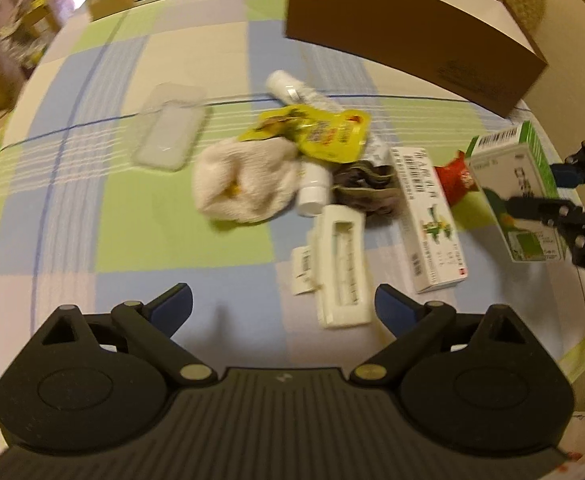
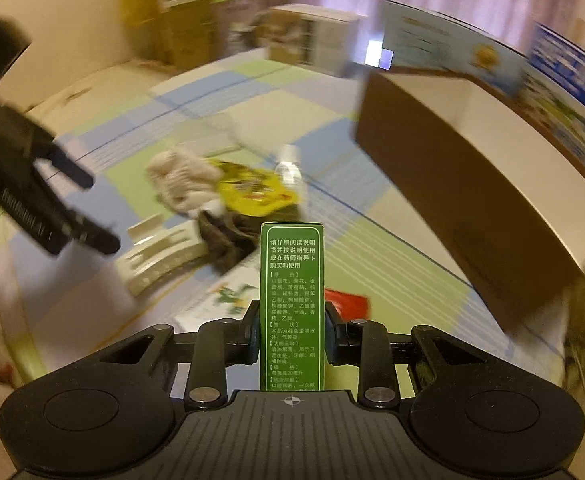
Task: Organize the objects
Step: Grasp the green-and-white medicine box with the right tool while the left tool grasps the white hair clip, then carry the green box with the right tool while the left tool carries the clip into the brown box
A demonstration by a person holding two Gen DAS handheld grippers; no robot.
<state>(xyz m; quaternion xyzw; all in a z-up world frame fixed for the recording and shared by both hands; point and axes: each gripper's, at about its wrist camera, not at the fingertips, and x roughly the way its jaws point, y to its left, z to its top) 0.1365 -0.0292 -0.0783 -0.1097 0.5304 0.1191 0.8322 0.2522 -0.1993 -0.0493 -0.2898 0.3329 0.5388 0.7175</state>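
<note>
**Green box held aloft, big carton waiting**

The right claw (image 2: 292,332) is closed on a green medicine box (image 2: 291,300), which stands upright between its fingers at the lower centre of the right wrist view. In the left wrist view the same box (image 1: 520,196) hangs at the right edge of the frame, above the table (image 1: 112,208), which is covered by a checked cloth. The left claw (image 1: 282,308) is spread wide with nothing in it, at the bottom of its own frame just short of a white plastic tray (image 1: 342,264).

The rest of the clutter lies in a heap at mid-frame: a white cloth (image 1: 244,184), a yellow pouch (image 1: 320,132), a small white bottle (image 1: 312,190), a dark rag (image 1: 366,188), a long white carton (image 1: 428,220) and a red packet (image 1: 454,176). A clear lid (image 1: 170,126) sits apart to the left.

The large brown cardboard box (image 2: 472,184) fills the upper right of the right wrist view and looks the likely place for the green box. To do this well, the box should go over the cardboard rim before the grip is eased, kept upright so it does not catch the wall. Both views are blurred, so slowing down before release would help. The left claw is well placed to take the tray next.
</note>
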